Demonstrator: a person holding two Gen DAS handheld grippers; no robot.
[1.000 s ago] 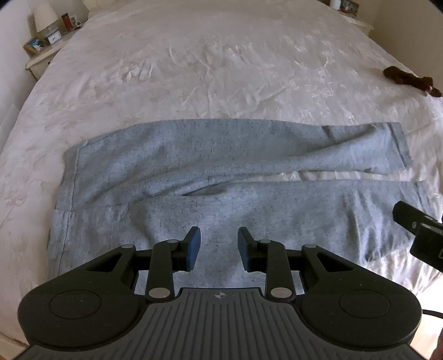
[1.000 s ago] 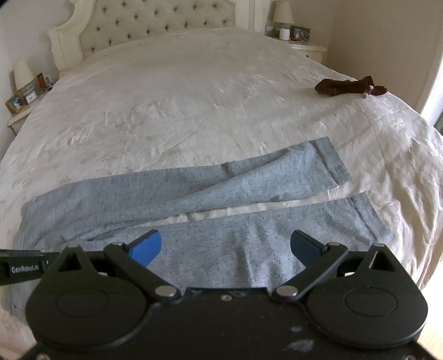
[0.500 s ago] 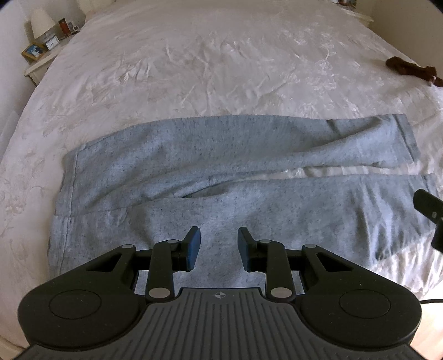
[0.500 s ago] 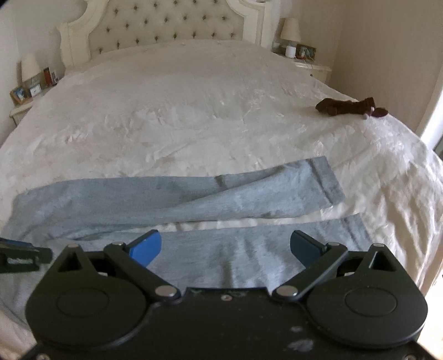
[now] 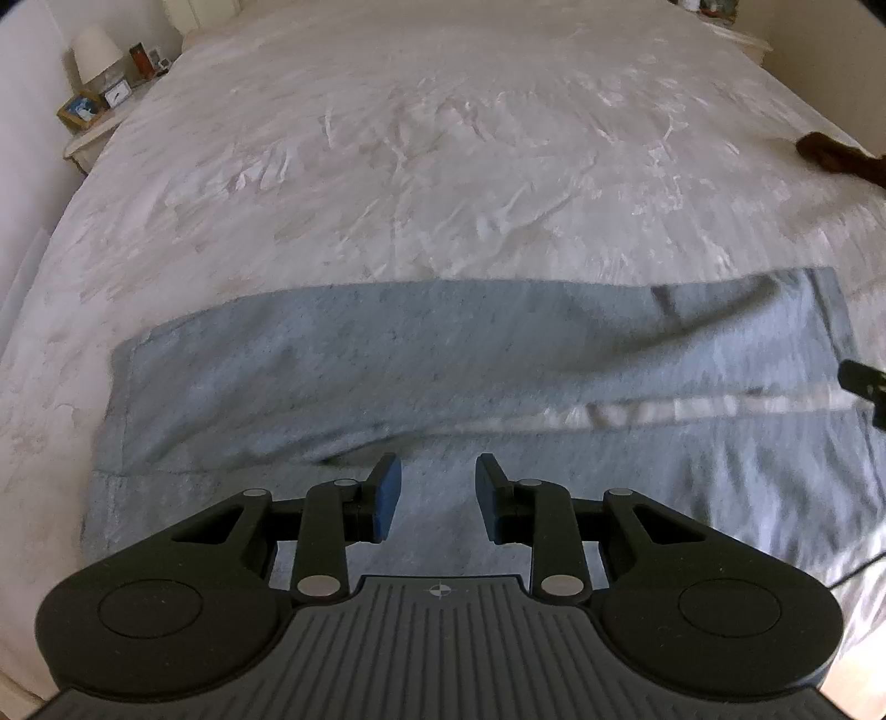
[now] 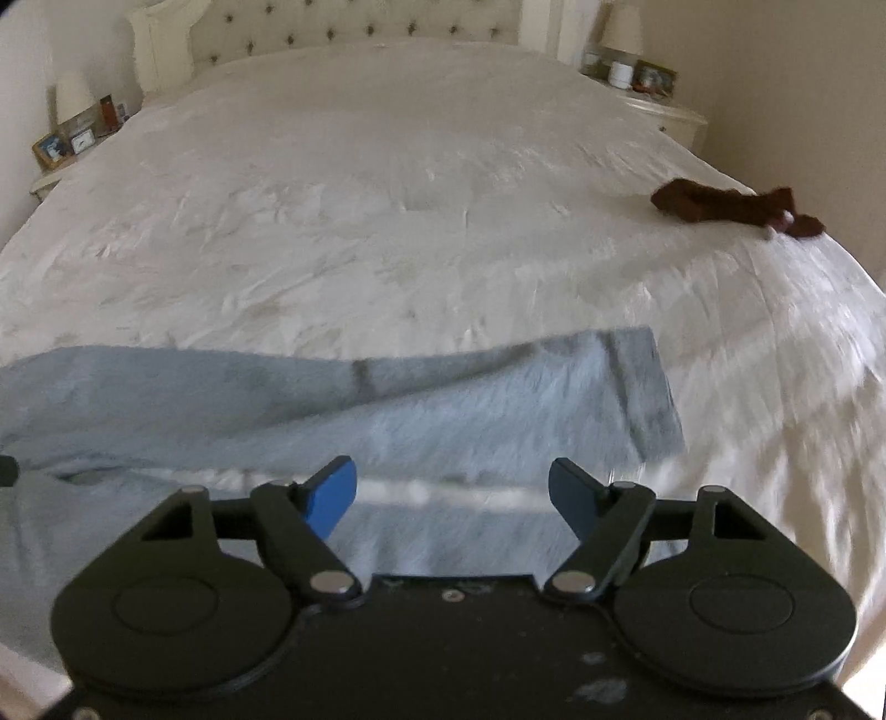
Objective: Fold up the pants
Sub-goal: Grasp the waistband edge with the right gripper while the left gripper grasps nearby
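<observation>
Grey sweatpants (image 5: 387,354) lie flat across the near part of a white bed (image 5: 443,166), waist to the left, both legs running right with a thin strip of sheet between them. My left gripper (image 5: 434,493) is open and empty, low over the near leg close to the crotch. My right gripper (image 6: 451,490) is wide open and empty, over the gap between the legs near the cuffs (image 6: 642,387). The pants also show in the right wrist view (image 6: 387,410). Part of the right gripper shows at the left view's right edge (image 5: 864,382).
A dark brown soft toy (image 6: 731,207) lies on the bed's right side. Nightstands with lamps and small items stand at the left (image 6: 72,138) and right (image 6: 637,72) of the tufted headboard (image 6: 354,22). The bed's near edge is just below the pants.
Both grippers have moved forward and lower toward the pants, which now fill more of each view. Both stay open and empty. The pants have not moved.
</observation>
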